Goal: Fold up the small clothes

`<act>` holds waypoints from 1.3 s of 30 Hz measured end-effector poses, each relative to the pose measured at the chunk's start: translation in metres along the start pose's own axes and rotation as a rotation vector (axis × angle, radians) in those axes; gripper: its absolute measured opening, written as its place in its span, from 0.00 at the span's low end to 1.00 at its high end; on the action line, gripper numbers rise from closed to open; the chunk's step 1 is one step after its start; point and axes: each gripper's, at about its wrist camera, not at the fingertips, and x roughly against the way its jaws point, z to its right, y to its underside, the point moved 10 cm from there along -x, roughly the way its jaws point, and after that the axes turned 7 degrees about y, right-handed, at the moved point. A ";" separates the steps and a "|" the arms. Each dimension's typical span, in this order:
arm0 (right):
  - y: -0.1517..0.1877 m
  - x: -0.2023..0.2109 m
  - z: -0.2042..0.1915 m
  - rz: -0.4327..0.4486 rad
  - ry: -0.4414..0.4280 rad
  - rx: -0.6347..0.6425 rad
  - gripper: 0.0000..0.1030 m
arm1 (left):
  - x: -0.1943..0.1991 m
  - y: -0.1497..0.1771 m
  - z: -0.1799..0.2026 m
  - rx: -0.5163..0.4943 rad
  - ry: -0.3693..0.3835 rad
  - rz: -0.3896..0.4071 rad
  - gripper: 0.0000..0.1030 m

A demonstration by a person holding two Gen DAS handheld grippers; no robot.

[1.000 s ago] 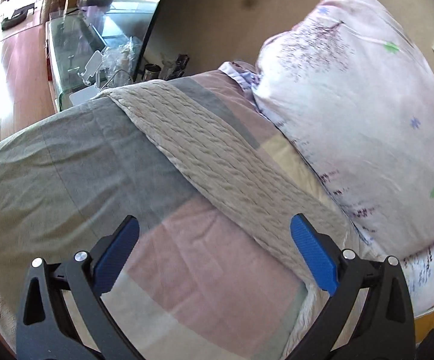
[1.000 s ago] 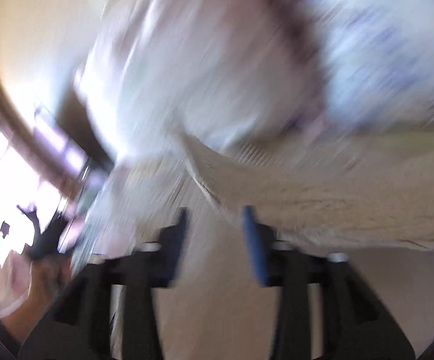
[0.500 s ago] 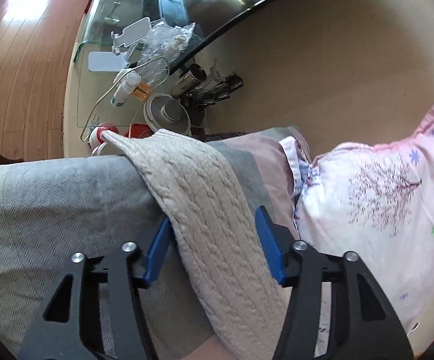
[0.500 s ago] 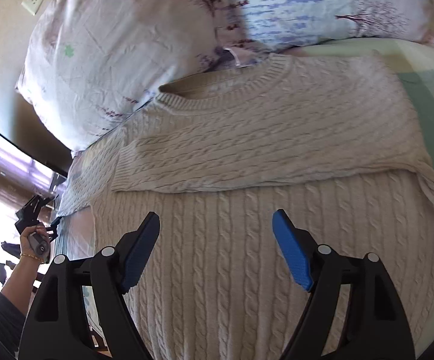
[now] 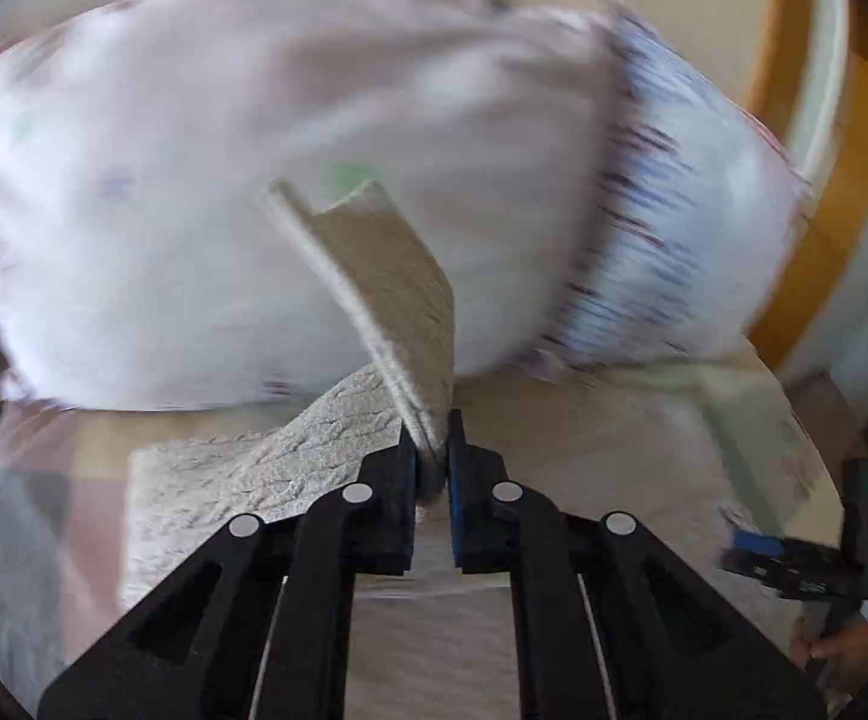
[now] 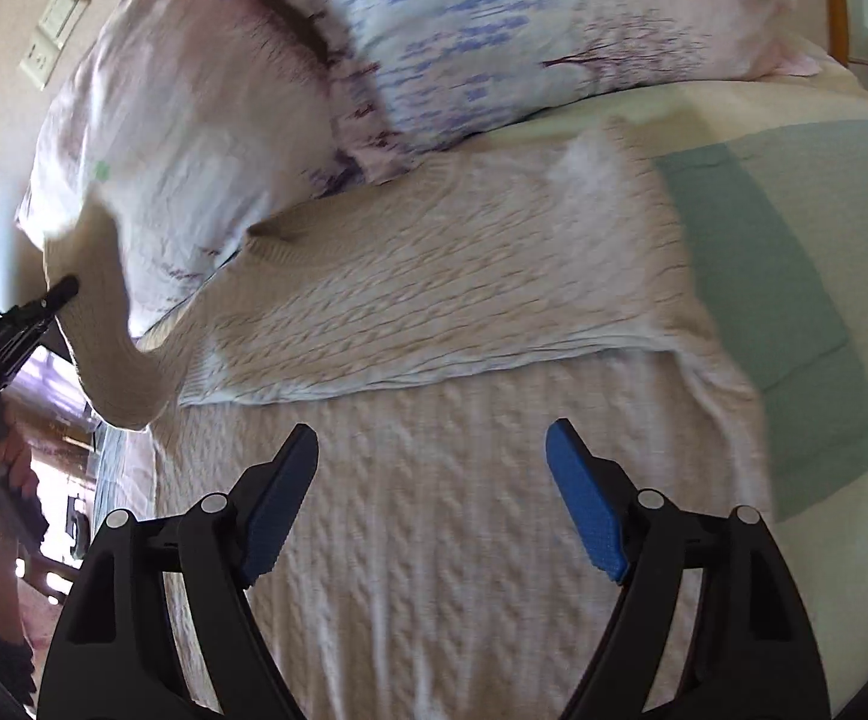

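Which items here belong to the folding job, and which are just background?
Job:
- cable-knit sweater
- its sleeve, pinched in the left gripper
- right gripper, open over the sweater body

Background:
- two floral pillows
- patchwork bedspread
- wall socket

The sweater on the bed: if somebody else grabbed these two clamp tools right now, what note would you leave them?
Left gripper: shut on the sleeve near its cuff, lifted off the bed in front of the pillows.
Right gripper: open, holding nothing, hovering over the sweater body.
The cream cable-knit sweater lies flat on the bedspread, neck toward the pillows.
Done: the other sleeve already lies folded across the chest.
Left: lay the held sleeve across too, then probably fold the body up. The left view is blurred, so check the grip.
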 end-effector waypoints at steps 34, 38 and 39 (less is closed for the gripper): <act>0.121 0.065 0.055 -0.281 -0.495 -0.404 0.08 | 0.080 0.240 -0.031 0.713 0.198 -0.166 0.06; 0.016 0.066 0.035 -0.090 -0.639 -0.429 0.08 | 0.064 0.145 -0.079 0.645 0.199 -0.015 0.06; -0.014 0.062 0.031 -0.047 -0.663 -0.441 0.08 | 0.058 0.120 -0.094 0.628 0.189 0.020 0.06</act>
